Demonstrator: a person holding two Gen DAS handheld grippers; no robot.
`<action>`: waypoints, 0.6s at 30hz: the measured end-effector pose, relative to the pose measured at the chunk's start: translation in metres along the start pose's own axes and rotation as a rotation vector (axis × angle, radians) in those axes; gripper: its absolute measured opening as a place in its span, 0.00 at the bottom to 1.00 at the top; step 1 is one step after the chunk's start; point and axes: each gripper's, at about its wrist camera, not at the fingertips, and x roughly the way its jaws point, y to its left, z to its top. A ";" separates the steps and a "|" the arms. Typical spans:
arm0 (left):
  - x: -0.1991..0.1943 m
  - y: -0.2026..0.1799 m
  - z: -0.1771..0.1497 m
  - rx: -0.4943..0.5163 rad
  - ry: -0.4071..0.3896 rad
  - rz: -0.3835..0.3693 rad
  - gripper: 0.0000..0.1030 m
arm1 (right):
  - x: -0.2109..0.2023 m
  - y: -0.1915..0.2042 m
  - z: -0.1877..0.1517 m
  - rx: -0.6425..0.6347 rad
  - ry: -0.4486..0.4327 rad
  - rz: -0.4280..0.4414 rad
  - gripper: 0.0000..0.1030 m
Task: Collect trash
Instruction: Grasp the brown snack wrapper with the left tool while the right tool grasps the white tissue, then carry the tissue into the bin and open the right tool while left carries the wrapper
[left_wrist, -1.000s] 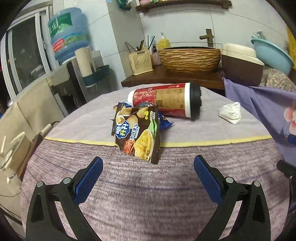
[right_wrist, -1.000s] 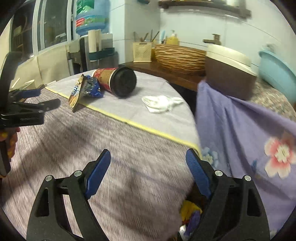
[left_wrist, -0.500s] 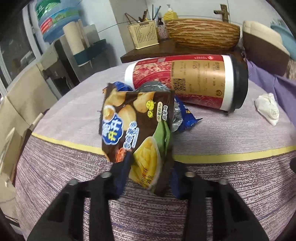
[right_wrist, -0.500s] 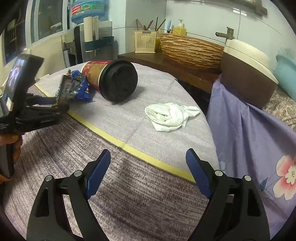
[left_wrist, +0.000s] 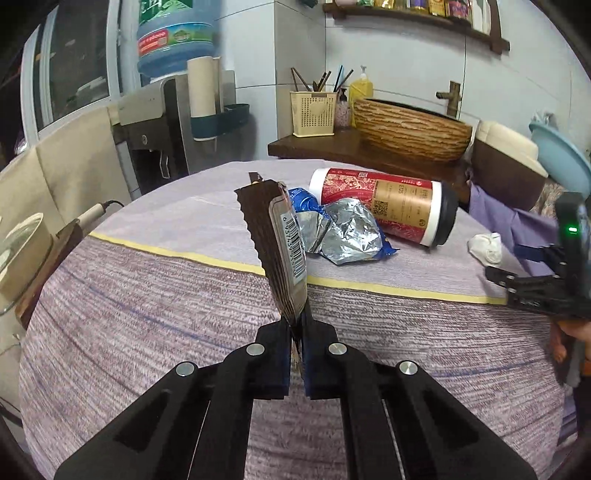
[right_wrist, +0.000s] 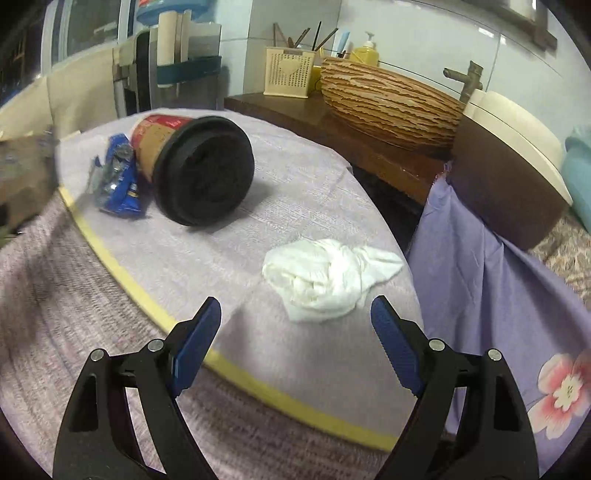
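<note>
Chip bag (left_wrist: 284, 254) lifted off round purple-clothed table (left_wrist: 147, 332), left tongs (left_wrist: 297, 334) clamped; right tongs (right_wrist: 295, 332) wide, empty.

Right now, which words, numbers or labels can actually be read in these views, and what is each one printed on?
"2125": on the tan label of the red cup lying on the table, reading uncertain.
Barcode digits on the snack bag clamped in the left gripper: partly visible, too small to read reliably.
QR codes on the cup: not readable.
Water jug label: print blurred, unreadable.
Blue wrapper: print unreadable.
</note>
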 end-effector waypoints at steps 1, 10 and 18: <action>-0.001 0.001 0.000 -0.004 -0.003 -0.006 0.05 | 0.006 0.000 0.002 -0.001 0.008 -0.008 0.73; -0.020 -0.005 -0.019 0.009 -0.040 -0.012 0.05 | 0.008 -0.011 -0.002 0.058 0.005 -0.005 0.18; -0.044 -0.020 -0.043 0.017 -0.045 -0.055 0.05 | -0.051 -0.008 -0.033 0.054 -0.073 0.009 0.17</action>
